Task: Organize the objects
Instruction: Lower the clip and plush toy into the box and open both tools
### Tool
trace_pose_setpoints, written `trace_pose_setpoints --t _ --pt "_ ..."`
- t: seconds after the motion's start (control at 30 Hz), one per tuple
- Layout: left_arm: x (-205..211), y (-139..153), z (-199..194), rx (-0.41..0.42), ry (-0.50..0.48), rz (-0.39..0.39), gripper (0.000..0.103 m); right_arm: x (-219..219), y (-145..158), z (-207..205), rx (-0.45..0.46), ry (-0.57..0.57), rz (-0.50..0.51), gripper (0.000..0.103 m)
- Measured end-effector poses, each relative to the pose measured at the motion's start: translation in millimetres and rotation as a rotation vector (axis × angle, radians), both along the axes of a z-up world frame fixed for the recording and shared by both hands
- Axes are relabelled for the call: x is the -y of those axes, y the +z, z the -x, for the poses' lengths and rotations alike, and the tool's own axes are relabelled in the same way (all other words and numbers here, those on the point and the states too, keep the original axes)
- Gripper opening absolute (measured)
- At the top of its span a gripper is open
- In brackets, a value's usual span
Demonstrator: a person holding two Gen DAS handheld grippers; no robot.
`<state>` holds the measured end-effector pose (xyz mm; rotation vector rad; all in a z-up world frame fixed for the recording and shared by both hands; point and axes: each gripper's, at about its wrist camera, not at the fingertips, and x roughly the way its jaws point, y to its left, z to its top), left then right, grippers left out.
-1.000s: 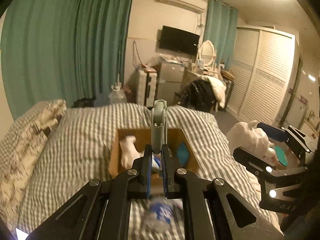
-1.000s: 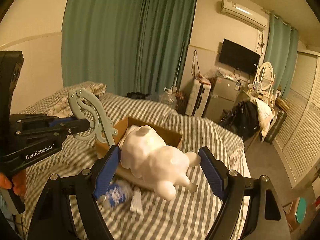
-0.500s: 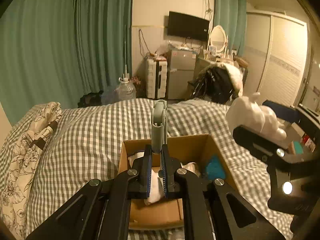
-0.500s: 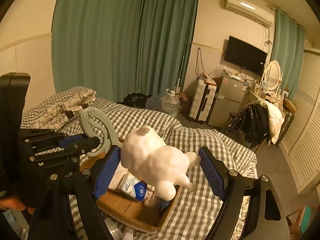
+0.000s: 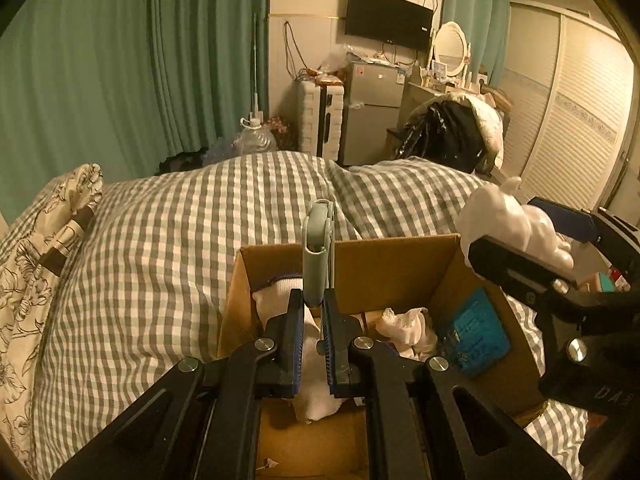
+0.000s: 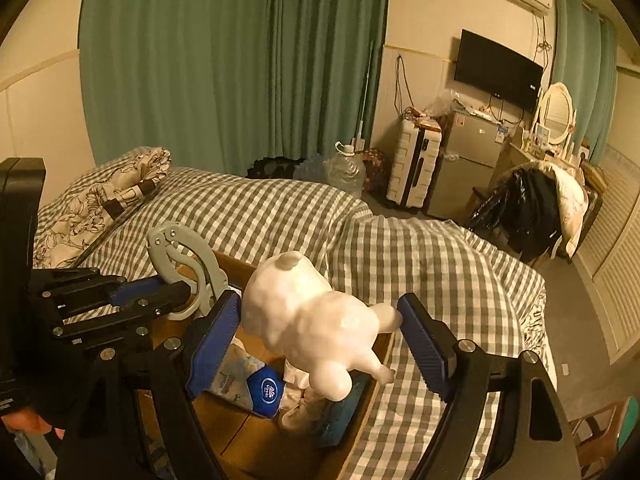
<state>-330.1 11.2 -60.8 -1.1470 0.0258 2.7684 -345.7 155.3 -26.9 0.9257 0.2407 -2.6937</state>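
Left wrist view: since a second ago your left gripper [image 5: 313,320] has come forward over the cardboard box [image 5: 400,264], which now fills the lower frame instead of sitting further off. Its jaws pinch the pale green clamp [image 5: 317,256], which stands upright above the box. Inside the box lie a white cloth [image 5: 316,392] at 6 o'clock, crumpled tissue [image 5: 404,328] and a blue packet [image 5: 476,336] at 4 o'clock. The white toy [image 5: 508,224] hangs at 3 o'clock, at the box's right edge.

Right wrist view: your right gripper [image 6: 320,336] has also moved over the box [image 6: 384,344]; earlier the toy hung above the bedspread in front of it. The jaws are spread wide around the white toy [image 6: 304,316]; only the left pad clearly touches it, so I cannot tell how firm the hold is. Below sits a blue-and-white pack [image 6: 256,388]. The clamp [image 6: 184,256] shows at 9 o'clock.

The box rests on a checked bedspread [image 6: 420,264]; green curtains [image 6: 224,64], a television [image 6: 498,70] and a small fridge [image 6: 468,160] stand behind.
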Motion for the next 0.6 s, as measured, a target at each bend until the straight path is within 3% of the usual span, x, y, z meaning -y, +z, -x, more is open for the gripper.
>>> trace_pose_setpoints --t 0.13,0.23,0.27,0.33,0.37,0.4,0.53,0.6 --pt "-2 0 -2 0.011 0.003 0.000 0.009 -5 1 0 -0.004 -0.009 0.016 0.081" --pt "-1 4 -6 0.015 0.011 0.008 0.013 -8 10 -8 -0.026 -0.018 0.013 0.089" --pt "-1 6 -7 0.012 0.012 0.012 0.019 -9 14 -11 -0.036 -0.021 0.012 0.089" --pt "-1 13 -13 0.002 0.019 0.021 0.042 -10 21 -17 -0.049 -0.027 0.011 0.090" --pt "-1 19 -18 -0.012 0.029 0.022 0.060 -11 25 -20 -0.054 -0.030 0.011 0.090" --pt "0 23 -22 -0.025 0.035 0.021 0.066 -11 30 -23 -0.061 -0.035 0.010 0.090" --pt "3 48 -41 -0.067 0.048 0.021 0.068 -15 51 -43 -0.093 -0.046 0.009 0.091" --pt "4 59 -51 -0.090 0.057 0.026 0.077 -17 63 -56 -0.113 -0.050 0.007 0.091"
